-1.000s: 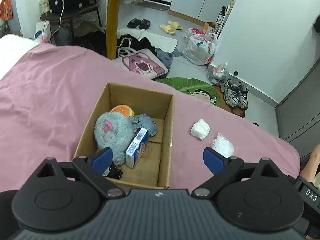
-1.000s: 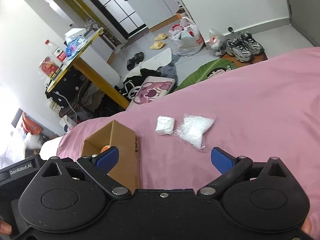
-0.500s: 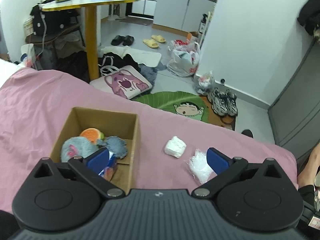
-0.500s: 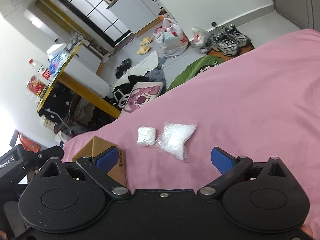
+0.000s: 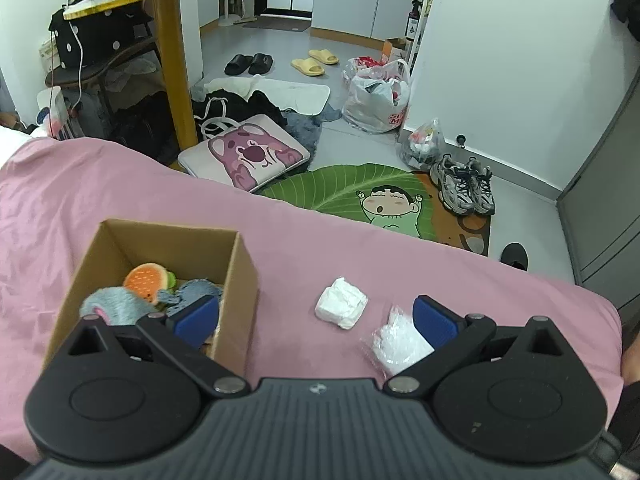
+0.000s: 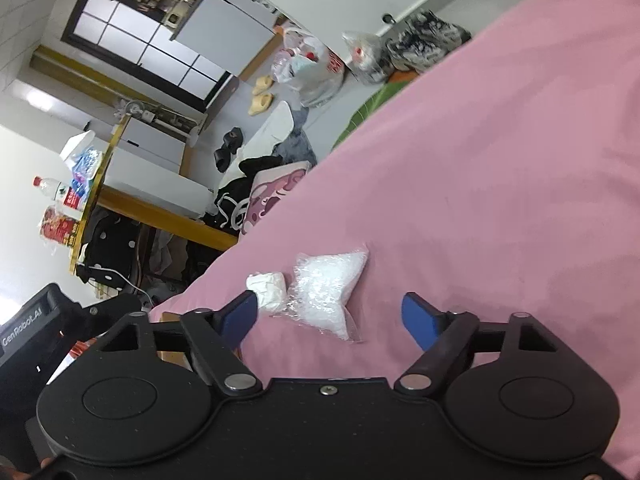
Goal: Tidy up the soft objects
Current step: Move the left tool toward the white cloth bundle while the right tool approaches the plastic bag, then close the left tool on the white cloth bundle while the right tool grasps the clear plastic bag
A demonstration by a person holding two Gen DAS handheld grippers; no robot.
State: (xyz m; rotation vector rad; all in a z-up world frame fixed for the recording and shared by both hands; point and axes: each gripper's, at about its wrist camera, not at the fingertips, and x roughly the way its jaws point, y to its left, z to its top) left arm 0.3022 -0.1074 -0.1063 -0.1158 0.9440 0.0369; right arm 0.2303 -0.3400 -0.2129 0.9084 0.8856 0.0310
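Right wrist view, lower centre: right gripper (image 6: pixel 330 314) spread wide, empty, straddling plastic bag (image 6: pixel 328 290) beside tissue wad (image 6: pixel 267 285), presumably lining up a pickup.

Pink bedsheet (image 5: pixel 120 192), brown cardboard box (image 5: pixel 236 280), white wad (image 5: pixel 341 308), blue-tipped tools

Readable text: "GenRobot.AI", white lettering on the black casing of the left gripper (image 6: pixel 28 326).

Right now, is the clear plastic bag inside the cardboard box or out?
Out. The clear plastic bag lies on the pink sheet, right of the cardboard box.
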